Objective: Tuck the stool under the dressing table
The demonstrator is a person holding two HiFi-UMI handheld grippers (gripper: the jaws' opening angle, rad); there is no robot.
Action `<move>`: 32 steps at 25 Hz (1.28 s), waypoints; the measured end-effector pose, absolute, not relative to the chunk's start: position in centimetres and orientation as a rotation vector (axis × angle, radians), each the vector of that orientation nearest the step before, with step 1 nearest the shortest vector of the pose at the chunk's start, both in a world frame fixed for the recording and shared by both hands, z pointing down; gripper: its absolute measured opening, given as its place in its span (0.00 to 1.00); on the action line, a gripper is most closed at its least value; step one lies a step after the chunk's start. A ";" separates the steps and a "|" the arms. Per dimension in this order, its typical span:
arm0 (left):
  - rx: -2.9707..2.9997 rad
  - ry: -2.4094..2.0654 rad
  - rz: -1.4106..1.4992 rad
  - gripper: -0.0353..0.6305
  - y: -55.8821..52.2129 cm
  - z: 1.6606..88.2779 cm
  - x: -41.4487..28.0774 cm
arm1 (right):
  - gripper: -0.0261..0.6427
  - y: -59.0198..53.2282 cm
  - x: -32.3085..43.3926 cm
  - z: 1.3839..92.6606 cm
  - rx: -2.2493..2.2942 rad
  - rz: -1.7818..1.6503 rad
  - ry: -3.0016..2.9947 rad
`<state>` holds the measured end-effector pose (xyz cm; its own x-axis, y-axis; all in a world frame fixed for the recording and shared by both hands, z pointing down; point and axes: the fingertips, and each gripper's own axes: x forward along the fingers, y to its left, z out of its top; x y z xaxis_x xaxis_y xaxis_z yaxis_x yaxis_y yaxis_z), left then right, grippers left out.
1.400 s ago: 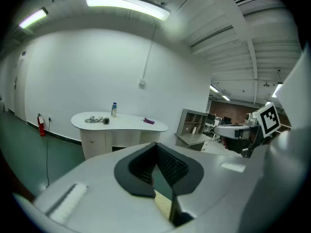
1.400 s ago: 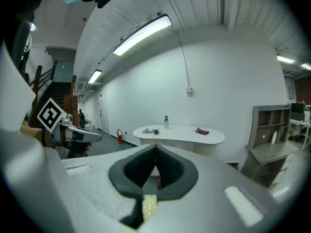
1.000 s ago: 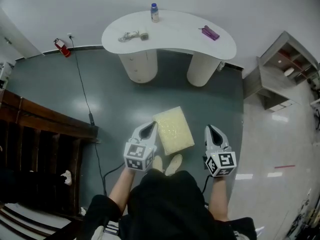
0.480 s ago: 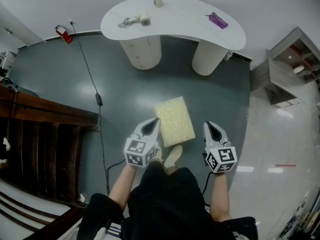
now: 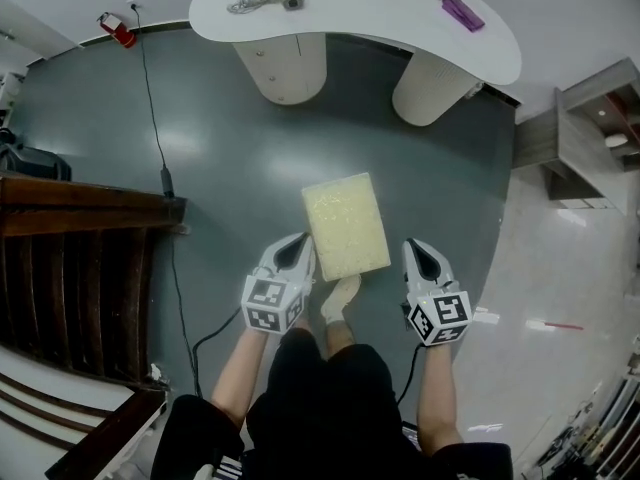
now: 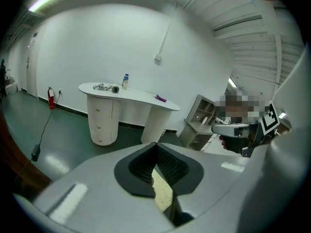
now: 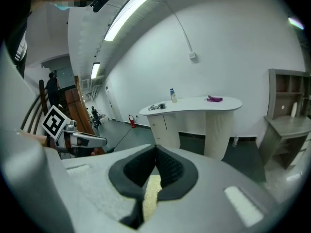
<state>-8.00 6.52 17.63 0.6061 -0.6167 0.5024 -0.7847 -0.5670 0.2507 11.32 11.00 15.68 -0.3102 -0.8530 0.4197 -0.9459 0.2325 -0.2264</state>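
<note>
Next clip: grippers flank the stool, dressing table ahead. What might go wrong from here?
1. The left gripper and right gripper are both shut beside the pale yellow cushioned stool, holding nothing; a push with closed jaws may slip or twist it.
2. The stool sits skewed to the gap between the two round pedestals of the white dressing table, so it may strike one.

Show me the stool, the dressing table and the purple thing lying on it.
stool (image 5: pixel 345 226), head view, middle of its pale yellow seat.
dressing table (image 5: pixel 370 8), head view, bare stretch of its white top.
purple thing (image 5: pixel 462 12), head view, middle of it, near the top's right end.
</note>
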 end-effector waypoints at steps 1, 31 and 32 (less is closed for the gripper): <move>2.368 -1.102 0.518 0.06 6.3 18.8 -8.1 | 0.04 10.5 11.1 16.6 1.700 0.673 -2.290; 2.113 -0.936 0.661 0.06 1.2 48.2 -7.4 | 0.04 2.2 11.0 45.3 1.622 0.961 -2.102; 2.103 -0.940 0.659 0.06 1.2 48.9 -7.5 | 0.04 2.2 10.9 46.1 1.609 0.969 -2.100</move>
